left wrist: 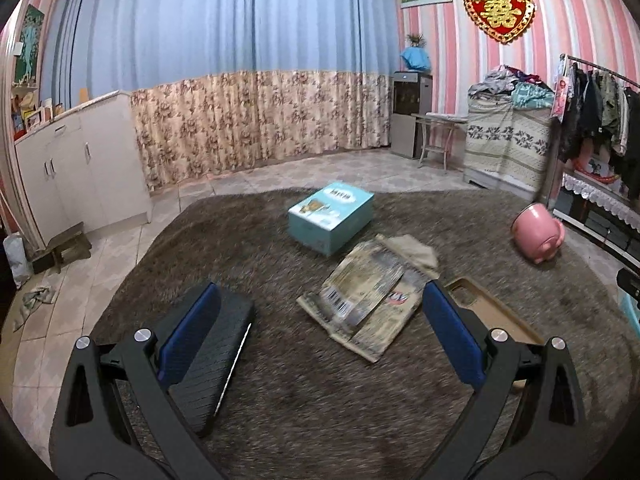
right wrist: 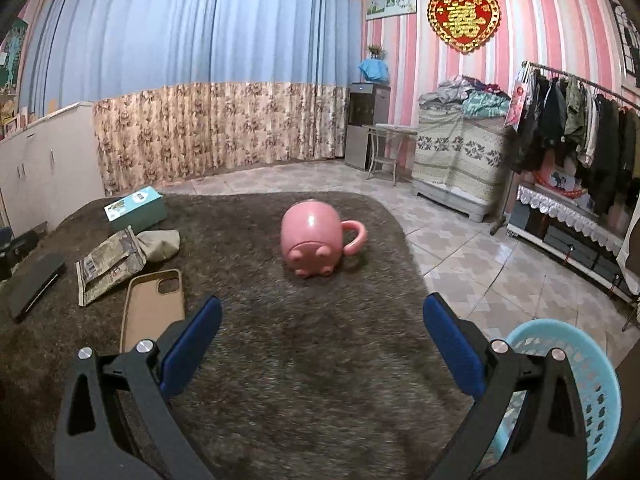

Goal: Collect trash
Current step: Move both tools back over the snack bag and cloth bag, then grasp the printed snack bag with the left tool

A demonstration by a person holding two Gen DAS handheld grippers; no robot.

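Observation:
On a brown shaggy rug (left wrist: 280,380) lie a flattened paper bag with a barcode (left wrist: 368,304), a teal carton (left wrist: 330,216), a tan phone case (left wrist: 492,312), a black flat case (left wrist: 212,356) and a pink pig mug (left wrist: 538,236) on its side. My left gripper (left wrist: 320,312) is open and empty, just short of the paper bag. My right gripper (right wrist: 322,320) is open and empty over bare rug, short of the pig mug (right wrist: 316,240). The paper bag (right wrist: 108,268), phone case (right wrist: 154,308), carton (right wrist: 136,208) and black case (right wrist: 36,284) are to its left. A light blue plastic basket (right wrist: 568,380) stands at the right.
Tiled floor (right wrist: 480,264) surrounds the rug. White cabinets (left wrist: 76,176) stand at the left, a clothes rack (right wrist: 580,128) and a covered chest (right wrist: 460,160) at the right, curtains (right wrist: 200,80) at the back. A crumpled cloth (left wrist: 36,300) lies on the floor at the left.

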